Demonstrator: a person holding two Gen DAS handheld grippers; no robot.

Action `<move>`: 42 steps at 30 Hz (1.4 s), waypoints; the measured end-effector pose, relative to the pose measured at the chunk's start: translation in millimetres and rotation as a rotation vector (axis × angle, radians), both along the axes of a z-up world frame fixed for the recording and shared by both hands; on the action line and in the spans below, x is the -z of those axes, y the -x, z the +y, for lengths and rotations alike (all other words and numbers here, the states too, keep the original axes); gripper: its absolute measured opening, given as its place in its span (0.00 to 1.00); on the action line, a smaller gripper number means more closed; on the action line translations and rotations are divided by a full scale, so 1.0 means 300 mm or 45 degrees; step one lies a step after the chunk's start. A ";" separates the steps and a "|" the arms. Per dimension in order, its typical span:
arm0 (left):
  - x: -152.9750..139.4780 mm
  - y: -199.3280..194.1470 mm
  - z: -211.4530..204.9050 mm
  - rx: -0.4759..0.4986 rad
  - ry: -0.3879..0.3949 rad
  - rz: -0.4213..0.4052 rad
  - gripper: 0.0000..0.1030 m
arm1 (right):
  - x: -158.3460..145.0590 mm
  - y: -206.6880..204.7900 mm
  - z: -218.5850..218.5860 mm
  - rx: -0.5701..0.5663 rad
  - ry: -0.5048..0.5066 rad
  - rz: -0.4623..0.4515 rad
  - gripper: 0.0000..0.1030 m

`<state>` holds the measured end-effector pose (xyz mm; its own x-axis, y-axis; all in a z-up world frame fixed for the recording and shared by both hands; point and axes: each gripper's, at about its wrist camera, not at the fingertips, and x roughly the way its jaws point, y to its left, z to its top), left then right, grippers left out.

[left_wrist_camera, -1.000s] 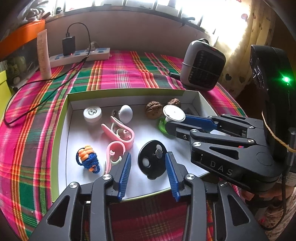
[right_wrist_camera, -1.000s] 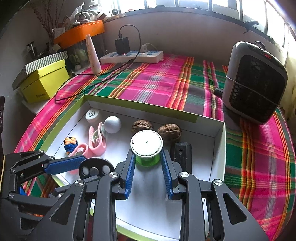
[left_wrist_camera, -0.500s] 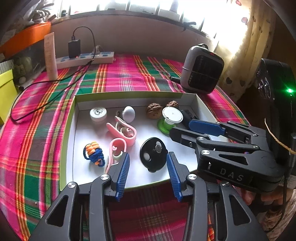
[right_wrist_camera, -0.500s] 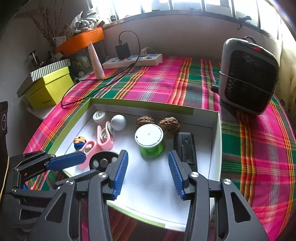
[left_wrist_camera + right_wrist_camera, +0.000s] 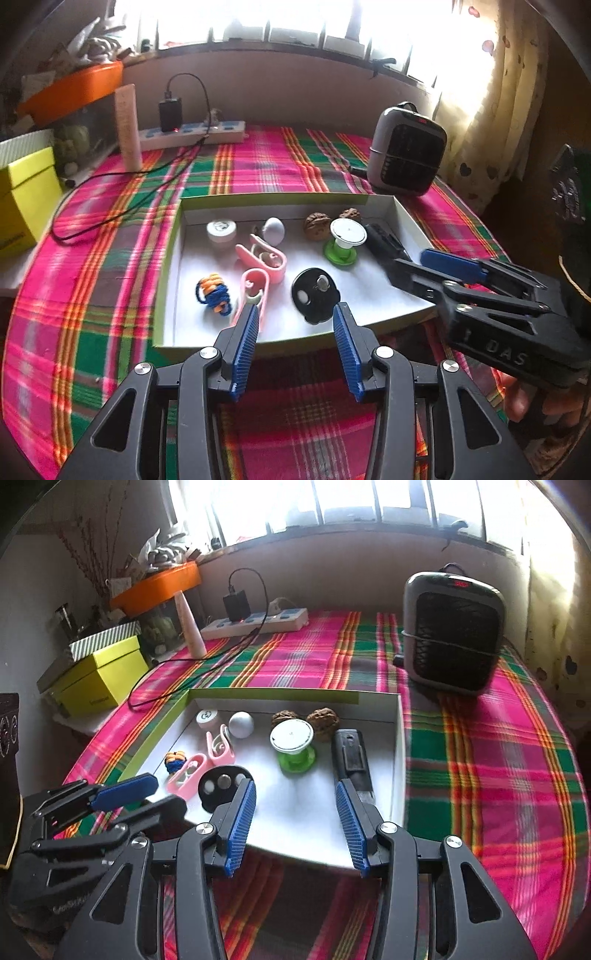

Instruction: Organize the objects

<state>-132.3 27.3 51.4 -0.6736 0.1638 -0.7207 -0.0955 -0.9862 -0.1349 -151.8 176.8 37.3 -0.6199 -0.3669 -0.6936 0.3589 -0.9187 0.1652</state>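
A shallow white box with a green rim [image 5: 168,258] lies on the plaid cloth. Inside stand a green spool with a white top [image 5: 293,744], a black disc [image 5: 314,293], two pink clips [image 5: 262,258], a blue-and-orange cord knot [image 5: 214,293], a white ball [image 5: 274,230], a round white cap [image 5: 221,230], two walnuts [image 5: 317,225] and a black bar-shaped device [image 5: 351,757]. My left gripper [image 5: 295,310] hovers open over the box's near edge, short of the disc. My right gripper [image 5: 295,786] is open too, nothing between its pads, the spool standing free ahead of it.
A grey fan heater [image 5: 450,631] stands behind the box at the right. At the back a power strip [image 5: 192,131] has a black charger plugged in, and its cable loops across the cloth. A cream tube [image 5: 129,125], a yellow box [image 5: 96,679] and an orange tub sit at the left.
The right gripper has let go of the green spool, opened and drawn back toward the box's near edge. The left gripper has also pulled back from the black disc.
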 end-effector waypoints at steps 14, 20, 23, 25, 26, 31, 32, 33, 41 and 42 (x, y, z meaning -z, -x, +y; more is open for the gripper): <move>0.042 -0.115 -0.009 -0.062 0.063 -0.019 0.39 | 0.040 -0.136 0.022 0.099 -0.109 -0.014 0.45; 0.067 -0.156 -0.013 -0.071 0.090 -0.044 0.39 | 0.079 -0.184 0.032 0.126 -0.145 -0.048 0.46; 0.078 -0.176 -0.016 -0.072 0.100 -0.053 0.39 | 0.099 -0.205 0.038 0.140 -0.155 -0.075 0.46; 0.085 -0.185 -0.017 -0.073 0.104 -0.063 0.39 | 0.105 -0.218 0.040 0.149 -0.172 -0.078 0.46; 0.087 -0.191 -0.017 -0.077 0.106 -0.065 0.39 | 0.108 -0.226 0.043 0.156 -0.179 -0.079 0.46; 0.092 -0.214 -0.013 -0.079 0.112 -0.073 0.39 | 0.126 -0.260 0.046 0.184 -0.226 -0.084 0.48; 0.094 -0.222 -0.011 -0.075 0.114 -0.076 0.39 | 0.126 -0.267 0.047 0.185 -0.226 -0.086 0.52; 0.098 -0.229 -0.008 -0.073 0.115 -0.080 0.39 | 0.126 -0.272 0.048 0.186 -0.225 -0.087 0.53; 0.122 -0.276 0.003 -0.106 0.130 -0.074 0.40 | 0.131 -0.314 0.042 0.204 -0.249 -0.068 0.54; 0.123 -0.278 0.004 -0.109 0.130 -0.073 0.40 | 0.132 -0.318 0.044 0.208 -0.249 -0.063 0.54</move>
<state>-49.0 28.4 14.6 -0.6394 0.0313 -0.7683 -0.0057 -0.9993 -0.0360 -56.5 189.8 -2.3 -0.6235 -0.1205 -0.7725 0.1989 -0.9800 -0.0076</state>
